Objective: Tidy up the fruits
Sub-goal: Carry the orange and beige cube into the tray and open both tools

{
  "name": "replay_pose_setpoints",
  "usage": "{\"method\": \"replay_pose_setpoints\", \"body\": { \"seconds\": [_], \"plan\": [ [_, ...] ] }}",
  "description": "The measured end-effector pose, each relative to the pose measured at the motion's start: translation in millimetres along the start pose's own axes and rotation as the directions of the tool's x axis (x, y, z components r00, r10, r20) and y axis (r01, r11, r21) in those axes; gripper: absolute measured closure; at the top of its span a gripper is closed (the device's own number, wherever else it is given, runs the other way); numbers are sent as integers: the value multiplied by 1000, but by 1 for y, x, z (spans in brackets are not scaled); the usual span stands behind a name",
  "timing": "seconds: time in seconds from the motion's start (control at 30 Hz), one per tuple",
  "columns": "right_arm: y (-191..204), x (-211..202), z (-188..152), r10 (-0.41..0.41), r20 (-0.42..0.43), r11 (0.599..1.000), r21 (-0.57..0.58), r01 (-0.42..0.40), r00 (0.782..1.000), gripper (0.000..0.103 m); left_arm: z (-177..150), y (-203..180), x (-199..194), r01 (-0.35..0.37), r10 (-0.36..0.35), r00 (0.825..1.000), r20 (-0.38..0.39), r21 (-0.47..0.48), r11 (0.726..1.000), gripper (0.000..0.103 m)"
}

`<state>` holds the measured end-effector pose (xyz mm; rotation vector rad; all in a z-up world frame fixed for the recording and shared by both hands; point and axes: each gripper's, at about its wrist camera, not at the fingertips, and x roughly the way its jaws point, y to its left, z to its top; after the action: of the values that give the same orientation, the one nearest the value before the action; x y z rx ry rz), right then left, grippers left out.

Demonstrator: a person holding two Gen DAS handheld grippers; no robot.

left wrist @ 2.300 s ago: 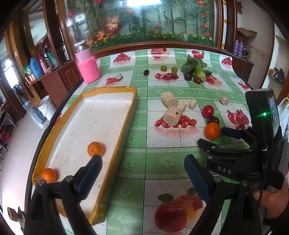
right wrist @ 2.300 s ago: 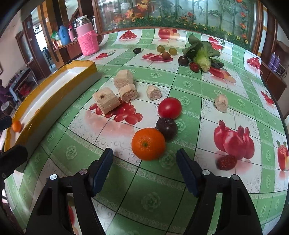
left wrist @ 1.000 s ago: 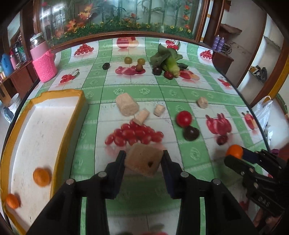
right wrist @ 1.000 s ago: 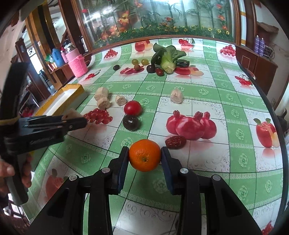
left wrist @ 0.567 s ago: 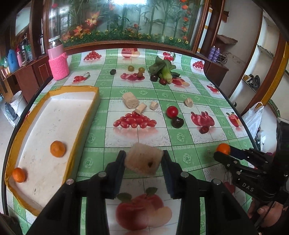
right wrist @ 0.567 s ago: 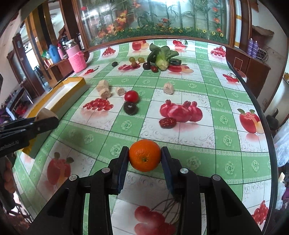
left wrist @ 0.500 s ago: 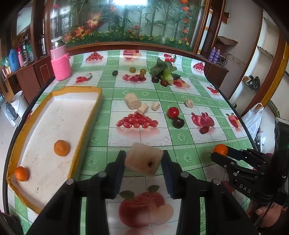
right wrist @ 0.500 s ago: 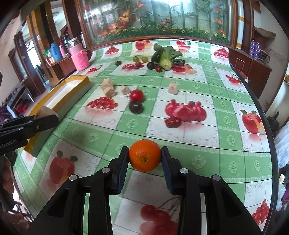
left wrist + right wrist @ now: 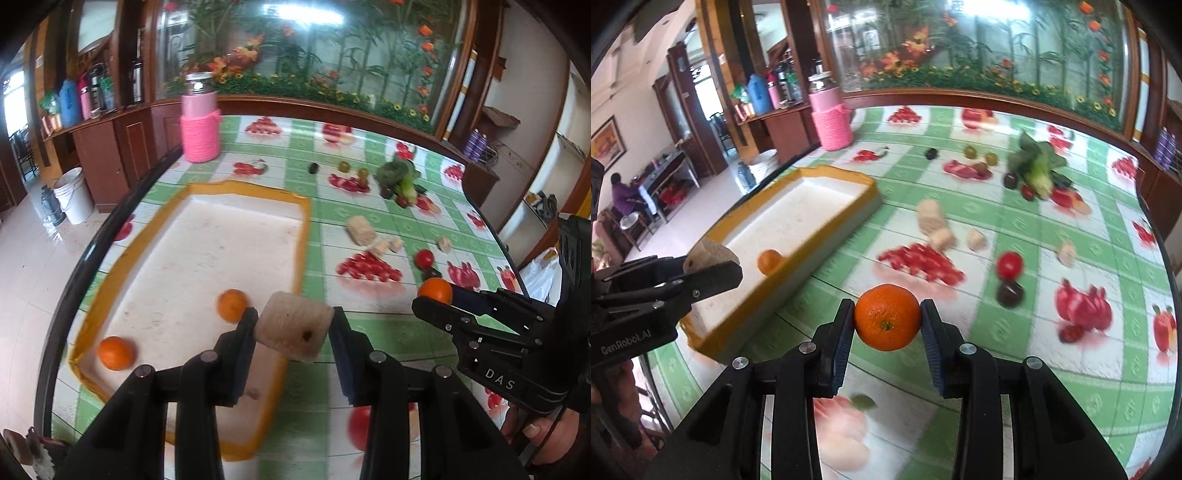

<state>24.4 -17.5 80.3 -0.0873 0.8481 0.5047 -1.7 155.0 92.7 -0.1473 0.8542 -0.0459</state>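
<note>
The orange (image 9: 887,316) sits pinched between the two pads of the right tool (image 9: 887,325), low in the middle of the right wrist view, carried above the green checked desk (image 9: 1015,206). The pads meet it only at its two sides, on a round, smooth skin, so a jolt or a slackened squeeze could let it roll out and drop.

The left tool (image 9: 293,328), closed on a beige cut chunk (image 9: 293,325) with a dark hole in its face, hangs over the near right rim of the yellow-edged tray (image 9: 303,221), bottom centre of the left wrist view. The chunk is gripped askew, one corner tilted down, and it could twist free.

Two more oranges already lie in the tray, one (image 9: 231,305) just left of the chunk, the other (image 9: 114,352) toward the lower left corner. Anything released from a height could knock them rolling, or bounce over the low rim.

The two tools are near each other at the tray's near end; heading for the same spot, they could collide.

Other pale chunks (image 9: 361,229), a red tomato (image 9: 424,257) and greens (image 9: 399,177) remain well apart on the desk toward the upper right.
</note>
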Motion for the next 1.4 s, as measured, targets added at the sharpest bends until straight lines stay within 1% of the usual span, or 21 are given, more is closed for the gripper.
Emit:
{"method": "replay_pose_setpoints", "body": {
  "seconds": [0.07, 0.3, 0.4, 0.5, 0.67, 0.77, 1.07, 1.2, 1.23, 1.27, 1.4],
  "plan": [
    [11, 10, 12, 22, -5, 1000, -8, -22, 1000, 68, 4, 18, 1, -16, 16, 1000, 2, -25, 1000, 61],
    [48, 50, 52, 68, -25, 997, -39, -69, 997, 68, 14, 77, 15, -116, 115, 993, -15, -83, 990, 61],
    [60, 68, 67, 77, -34, 996, -51, -79, 996, 68, 18, 95, 27, -153, 152, 988, -26, -91, 984, 61],
    [69, 89, 77, 87, -59, 994, -56, -90, 994, 68, 20, 107, 39, -173, 169, 984, -47, -97, 980, 61],
    [79, 128, 81, 81, -136, 994, -66, -91, 987, 68, 19, 115, 58, -176, 169, 982, -81, -94, 980, 61],
    [81, 142, 80, 68, -162, 994, -77, -82, 984, 68, 18, 116, 66, -175, 167, 981, -95, -87, 981, 61],
    [87, 159, 79, 31, -190, 988, -140, -59, 981, 68, 13, 125, 84, -176, 164, 977, -137, -85, 981, 61],
    [90, 163, 77, 2, -192, 984, -177, -36, 981, 67, 12, 124, 86, -190, 180, 974, -136, -65, 980, 60],
    [90, 164, 78, -3, -194, 983, -183, -34, 981, 66, 12, 123, 86, -194, 184, 973, -140, -59, 979, 60],
    [90, 164, 78, -2, -191, 982, -186, -34, 982, 61, 13, 123, 87, -196, 187, 972, -144, -53, 979, 60],
    [90, 161, 77, -6, -185, 981, -190, -30, 983, 61, 12, 123, 85, -197, 187, 971, -150, -54, 979, 54]
  ]
}}
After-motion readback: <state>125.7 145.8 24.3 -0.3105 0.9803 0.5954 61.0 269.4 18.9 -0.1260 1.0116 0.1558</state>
